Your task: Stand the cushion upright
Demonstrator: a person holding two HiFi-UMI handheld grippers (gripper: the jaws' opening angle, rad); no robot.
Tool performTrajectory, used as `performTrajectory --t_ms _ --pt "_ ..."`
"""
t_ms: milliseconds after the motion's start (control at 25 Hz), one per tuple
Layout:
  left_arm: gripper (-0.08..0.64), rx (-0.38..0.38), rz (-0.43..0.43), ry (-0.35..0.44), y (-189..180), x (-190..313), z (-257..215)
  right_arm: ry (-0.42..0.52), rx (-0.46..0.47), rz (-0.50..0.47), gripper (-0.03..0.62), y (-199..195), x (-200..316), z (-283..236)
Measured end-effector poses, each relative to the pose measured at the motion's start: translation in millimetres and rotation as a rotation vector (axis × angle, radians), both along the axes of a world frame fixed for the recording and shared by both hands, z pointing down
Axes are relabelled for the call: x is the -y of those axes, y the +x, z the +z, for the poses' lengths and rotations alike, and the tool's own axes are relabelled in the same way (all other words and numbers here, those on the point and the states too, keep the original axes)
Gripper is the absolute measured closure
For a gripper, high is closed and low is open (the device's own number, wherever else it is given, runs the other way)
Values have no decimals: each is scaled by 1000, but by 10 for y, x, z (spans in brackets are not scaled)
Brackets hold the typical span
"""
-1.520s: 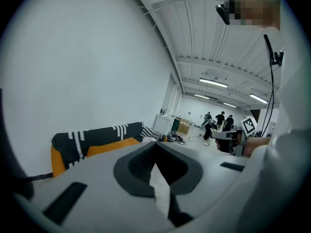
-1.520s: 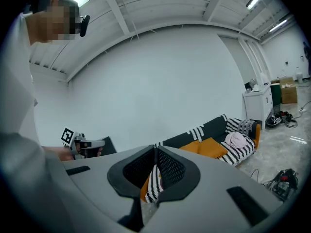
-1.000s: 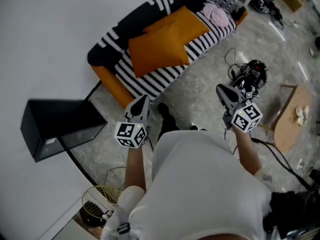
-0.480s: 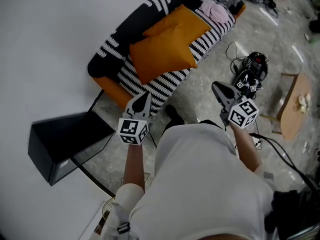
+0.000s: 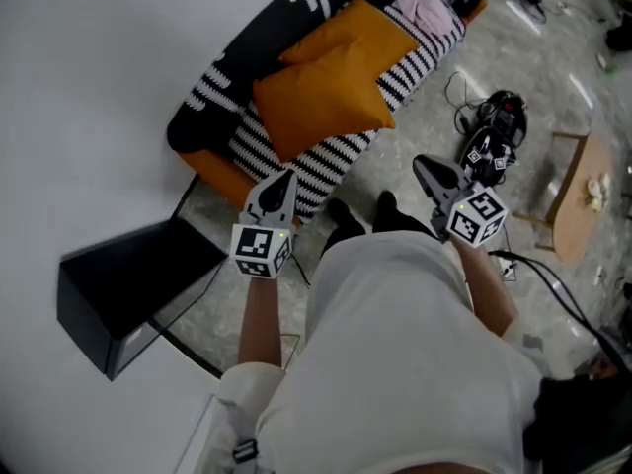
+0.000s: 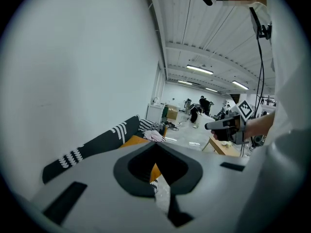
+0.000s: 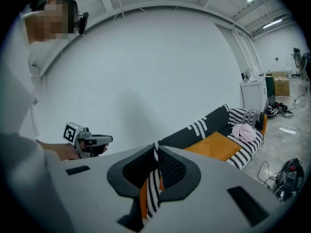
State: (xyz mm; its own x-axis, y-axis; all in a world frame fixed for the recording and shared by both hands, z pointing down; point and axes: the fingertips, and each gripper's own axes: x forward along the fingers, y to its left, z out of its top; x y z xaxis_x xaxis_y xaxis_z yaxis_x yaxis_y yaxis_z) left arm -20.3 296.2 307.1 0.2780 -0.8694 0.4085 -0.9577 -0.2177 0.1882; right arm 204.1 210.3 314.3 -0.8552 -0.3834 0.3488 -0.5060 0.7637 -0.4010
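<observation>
Two orange cushions lie flat on the seat of a black-and-white striped sofa [image 5: 222, 82]: the nearer cushion [image 5: 321, 97] overlaps the farther cushion [image 5: 357, 36]. My left gripper [image 5: 284, 178] is shut and empty, its tip just short of the sofa's front edge. My right gripper [image 5: 423, 164] is shut and empty too, over the floor to the right of the sofa. In the left gripper view the shut jaws [image 6: 156, 147] point along the sofa [image 6: 92, 147]. From the right gripper view the shut jaws [image 7: 156, 147] face the sofa, with an orange cushion [image 7: 214, 147] to the right.
A pink cloth [image 5: 425, 8] lies at the sofa's far end. A black box [image 5: 118, 284] stands against the white wall to the left. Cables and black gear [image 5: 494, 136] lie on the floor at right, beside a low wooden table [image 5: 578, 196].
The person has stepped toward the sofa, bringing both shut grippers closer to it and slightly lower. The wire basket at the bottom left has left the view.
</observation>
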Motion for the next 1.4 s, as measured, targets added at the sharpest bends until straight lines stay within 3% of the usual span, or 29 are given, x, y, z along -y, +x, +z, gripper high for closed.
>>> performTrajectory --t_ms 520,760,880,1000,1240,1400 --pt "558 73 16 -73 -108 756 156 -112 23 12 546 -73 554 480" --pt "558 103 72 -144 -6 1391 518 -246 36 11 537 -55 1022 1040" --pt "558 118 79 -208 -97 1573 704 -292 16 -3 476 -104 1070 1229" --pt "553 122 106 -248 -133 1786 846 -340 8 -2 461 -80 1131 1465" --pt "511 152 207 -297 -126 2445 1266 -516 22 38 430 -36 1306 2174" --pt "499 211 273 -346 -85 2660 1635 -637 51 122 404 -5 1315 2587"
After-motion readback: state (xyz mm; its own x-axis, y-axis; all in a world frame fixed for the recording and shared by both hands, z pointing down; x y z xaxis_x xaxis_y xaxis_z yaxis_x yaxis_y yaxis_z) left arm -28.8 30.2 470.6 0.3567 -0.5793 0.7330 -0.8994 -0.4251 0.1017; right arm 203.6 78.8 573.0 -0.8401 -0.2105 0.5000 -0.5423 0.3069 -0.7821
